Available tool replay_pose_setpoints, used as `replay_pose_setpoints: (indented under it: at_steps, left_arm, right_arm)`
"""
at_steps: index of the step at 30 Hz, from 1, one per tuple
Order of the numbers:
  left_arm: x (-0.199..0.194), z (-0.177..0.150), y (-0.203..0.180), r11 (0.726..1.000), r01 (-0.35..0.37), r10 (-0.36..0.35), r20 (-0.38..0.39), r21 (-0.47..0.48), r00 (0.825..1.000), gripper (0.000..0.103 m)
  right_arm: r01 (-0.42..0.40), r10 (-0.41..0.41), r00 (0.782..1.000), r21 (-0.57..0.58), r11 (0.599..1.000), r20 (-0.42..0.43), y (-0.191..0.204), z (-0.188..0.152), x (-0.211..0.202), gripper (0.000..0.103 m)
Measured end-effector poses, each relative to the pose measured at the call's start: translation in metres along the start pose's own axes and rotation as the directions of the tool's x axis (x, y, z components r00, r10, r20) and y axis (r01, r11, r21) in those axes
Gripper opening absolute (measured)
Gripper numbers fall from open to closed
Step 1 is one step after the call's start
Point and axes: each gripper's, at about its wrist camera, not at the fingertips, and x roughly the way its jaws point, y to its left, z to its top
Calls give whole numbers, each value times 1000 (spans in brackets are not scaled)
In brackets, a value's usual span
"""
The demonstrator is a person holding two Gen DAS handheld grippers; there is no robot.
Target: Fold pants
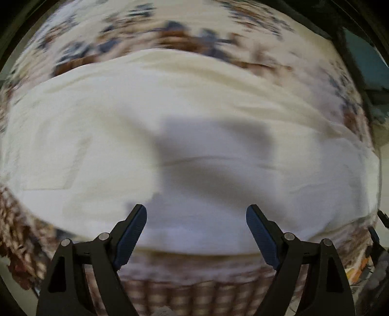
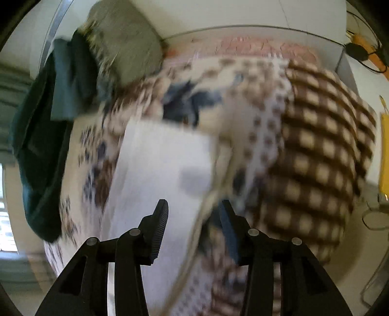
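The white pants (image 1: 194, 136) lie spread across a patterned bedspread (image 1: 170, 39), filling most of the left wrist view, which is blurred. My left gripper (image 1: 196, 214) is open and empty, hovering over the near edge of the pants. In the right wrist view a folded white part of the pants (image 2: 158, 165) runs from the middle down to the fingers. My right gripper (image 2: 194, 209) is open above the right edge of that white fabric, with nothing between its jaws. This view is blurred too.
The bedspread (image 2: 316, 150) has a brown check border and blue-brown flowers. A grey pillow (image 2: 126, 41) and dark green cloth (image 2: 39, 145) lie at the far left of the bed. A wall (image 2: 243, 12) stands behind, with cables (image 2: 357, 51) and a yellow object (image 2: 385, 150) at right.
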Motion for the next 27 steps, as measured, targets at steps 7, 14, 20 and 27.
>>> replay_pose_setpoints:
  at_steps: [7,14,20,27]
  left_arm:
    - [4,13,-95,991,62,-69,57,115,996,83]
    - [22,9,-105,985,17,-23,37,171,999,83]
    - [56,15,-93,986,27,-24,-22,165,999,84]
    - [80,25,-99,984,64,-57,-47,164,997,103]
  right_arm:
    - [114,-107,991,-84,990,85,8,24,23,9]
    - [91,-89,996,-80,993,23,-6,29,21,18]
    - [-115,120,989,61,991,-85,-35,21,23,64]
    - [-385,405,909,171,907,-100,-39,13,76,65]
